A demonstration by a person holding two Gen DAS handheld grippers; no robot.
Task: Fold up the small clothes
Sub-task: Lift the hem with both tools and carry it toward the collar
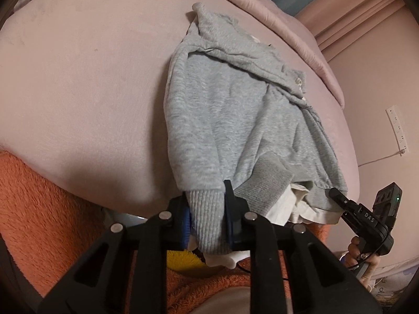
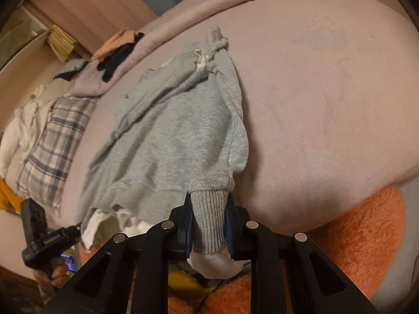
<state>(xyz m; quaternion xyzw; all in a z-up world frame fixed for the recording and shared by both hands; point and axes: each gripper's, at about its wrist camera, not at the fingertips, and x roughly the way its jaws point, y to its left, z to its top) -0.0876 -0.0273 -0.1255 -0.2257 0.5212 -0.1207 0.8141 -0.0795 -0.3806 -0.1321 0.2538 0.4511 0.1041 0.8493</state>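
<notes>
Both grippers, left (image 1: pixel 207 217) (right (image 1: pixel 337 196) marked "DAS"), clamp grey sweater (image 1: pixel 222 110) cuffs.

I am looking across a wide bed covered in a pale pink plush sheet (image 1: pixel 78 78), with a quilted pink duvet (image 1: pixel 301 26) bunching along its far edge. A plaid grey-and-white pillow (image 2: pixel 55 141) is lying beside a loose pile of dark and peach clothes (image 2: pixel 117 49). A white wall socket (image 1: pixel 398 130) is showing on the pink wall (image 1: pixel 371 83).
</notes>
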